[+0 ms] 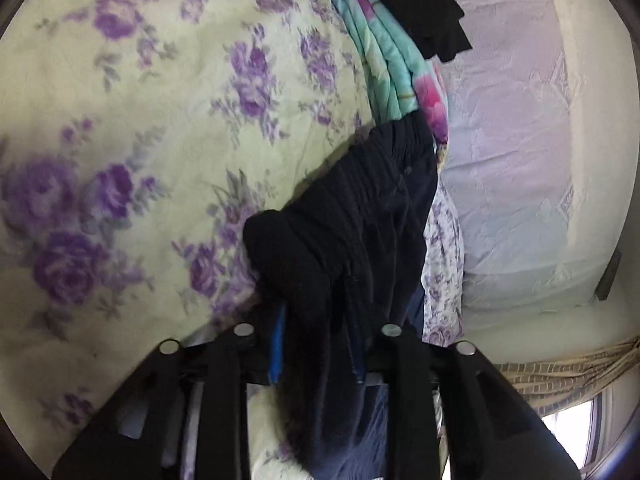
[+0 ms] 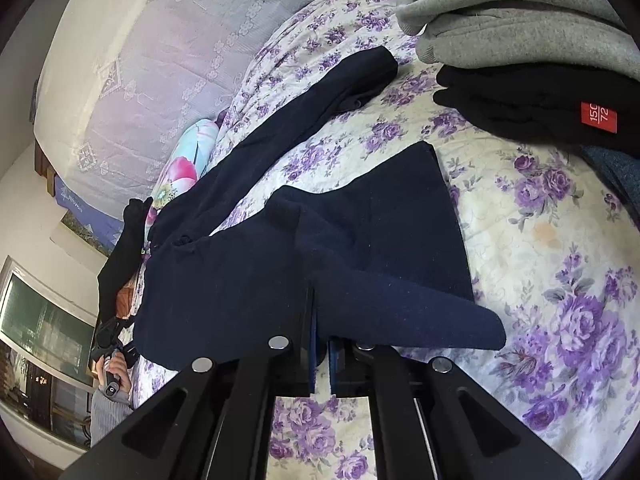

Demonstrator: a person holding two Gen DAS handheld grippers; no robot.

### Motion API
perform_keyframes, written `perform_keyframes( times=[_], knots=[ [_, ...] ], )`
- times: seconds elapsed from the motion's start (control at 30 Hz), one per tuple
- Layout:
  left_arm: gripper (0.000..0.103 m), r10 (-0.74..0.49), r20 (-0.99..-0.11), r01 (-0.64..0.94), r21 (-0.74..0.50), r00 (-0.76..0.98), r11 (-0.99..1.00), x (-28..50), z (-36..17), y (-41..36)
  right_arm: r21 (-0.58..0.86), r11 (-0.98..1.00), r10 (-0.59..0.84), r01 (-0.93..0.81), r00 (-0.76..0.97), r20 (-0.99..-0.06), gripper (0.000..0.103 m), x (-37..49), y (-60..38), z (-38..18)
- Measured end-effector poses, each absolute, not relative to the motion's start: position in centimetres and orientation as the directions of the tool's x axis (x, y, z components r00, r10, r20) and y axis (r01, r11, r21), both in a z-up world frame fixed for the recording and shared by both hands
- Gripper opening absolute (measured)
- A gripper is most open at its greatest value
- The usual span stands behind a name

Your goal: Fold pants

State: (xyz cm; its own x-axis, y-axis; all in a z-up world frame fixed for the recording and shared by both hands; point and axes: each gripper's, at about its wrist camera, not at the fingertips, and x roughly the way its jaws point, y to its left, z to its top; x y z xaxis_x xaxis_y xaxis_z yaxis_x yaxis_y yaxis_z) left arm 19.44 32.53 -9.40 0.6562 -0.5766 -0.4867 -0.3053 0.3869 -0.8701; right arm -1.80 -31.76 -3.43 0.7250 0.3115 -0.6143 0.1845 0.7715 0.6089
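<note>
Dark navy pants (image 2: pixel 248 280) lie spread over the floral bedspread (image 2: pixel 540 248), one leg stretching away to the far edge. My right gripper (image 2: pixel 322 352) is shut on a fold of that cloth near the crotch, its blue pads close together. In the left wrist view the gathered elastic waistband of the pants (image 1: pixel 344 232) bulges up between the blue pads of my left gripper (image 1: pixel 316 340), which press on it from both sides. At the left edge of the right wrist view, a hand (image 2: pixel 116 372) holds the left gripper (image 2: pixel 110 334), with the waistband end lifted above it.
A stack of folded clothes sits at the bed's far corner: a grey sweatshirt (image 2: pixel 520 12) on a black garment with a red label (image 2: pixel 540 108). A teal and pink blanket (image 1: pixel 384 60) and a white lace cover (image 1: pixel 520 120) lie beyond the bedspread. A window (image 1: pixel 580 432) is nearby.
</note>
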Motion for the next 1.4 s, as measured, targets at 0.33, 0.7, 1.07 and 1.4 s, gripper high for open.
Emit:
perform_keyframes(
  times=[0.33,0.7,1.07,1.4],
  knots=[
    [0.0,-0.487,-0.425,-0.186,-0.866,0.763,0.464,10.2,-2.3,35.5,0.621,0.766,0.303,0.164,0.76,-0.575,0.004,-3.3,-32.4,-1.7],
    [0.0,-0.596,-0.471,-0.23,-0.87,0.65,0.436,7.9,-7.1,34.7,0.652,0.73,0.345,0.206,0.712,-0.612,0.018,-3.2,-32.9,-5.8],
    [0.012,-0.609,-0.503,-0.293,-0.861,0.614,0.416,16.8,-9.4,30.9,0.634,0.744,0.317,0.211,0.723,-0.614,0.039,-3.3,-32.1,-5.1],
    [0.08,-0.503,-0.53,-0.321,-0.836,0.683,0.445,15.2,-7.1,33.9,0.648,0.723,0.315,0.239,0.721,-0.617,0.041,-3.5,-32.9,-5.6]
  ],
)
